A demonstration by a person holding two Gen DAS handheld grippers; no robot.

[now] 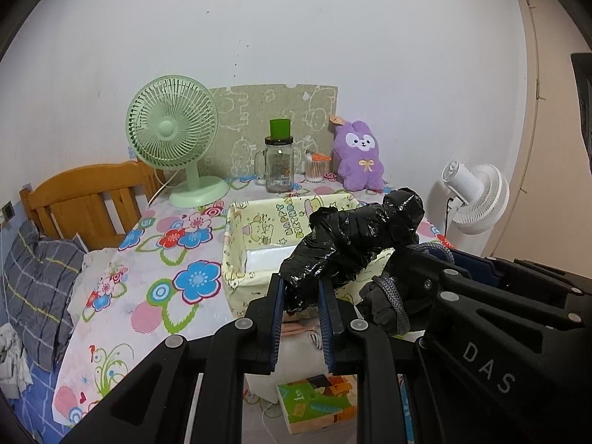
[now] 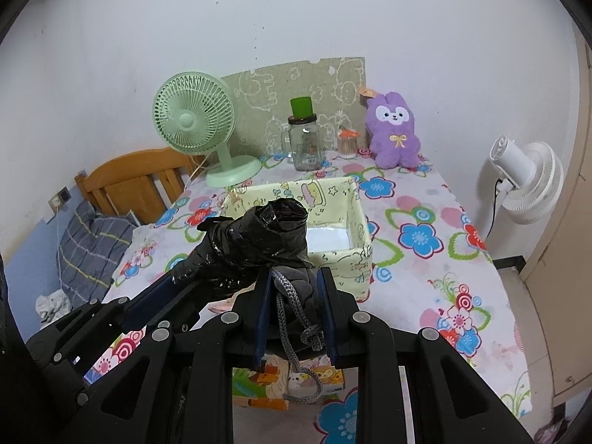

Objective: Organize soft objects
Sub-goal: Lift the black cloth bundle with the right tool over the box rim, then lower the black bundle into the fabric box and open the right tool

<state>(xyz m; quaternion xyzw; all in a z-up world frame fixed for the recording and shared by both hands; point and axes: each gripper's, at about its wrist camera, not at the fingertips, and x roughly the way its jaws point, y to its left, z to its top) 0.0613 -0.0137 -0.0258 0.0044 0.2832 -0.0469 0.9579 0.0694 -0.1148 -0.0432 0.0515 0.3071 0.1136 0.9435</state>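
Left gripper (image 1: 301,296): tilted downward, jaws pinching crumpled black plastic bundle (image 1: 355,236), held above yellow fabric bin (image 1: 236,251). Right gripper (image 2: 294,303): alongside, jaws clamped on grey corded pouch (image 2: 296,296). Behind: green fan (image 1: 172,129), glass jar (image 1: 279,166), purple plush (image 1: 359,155). Right view alone shows the bin's white floor fully

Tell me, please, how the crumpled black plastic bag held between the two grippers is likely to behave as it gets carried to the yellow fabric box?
The crumpled black plastic bag looks floppy: it creases and bulges past the left gripper. It is probably light, as pinches hold it aloft. Its glossy film may slip. The right gripper clamps dark cloth with a grey cord.
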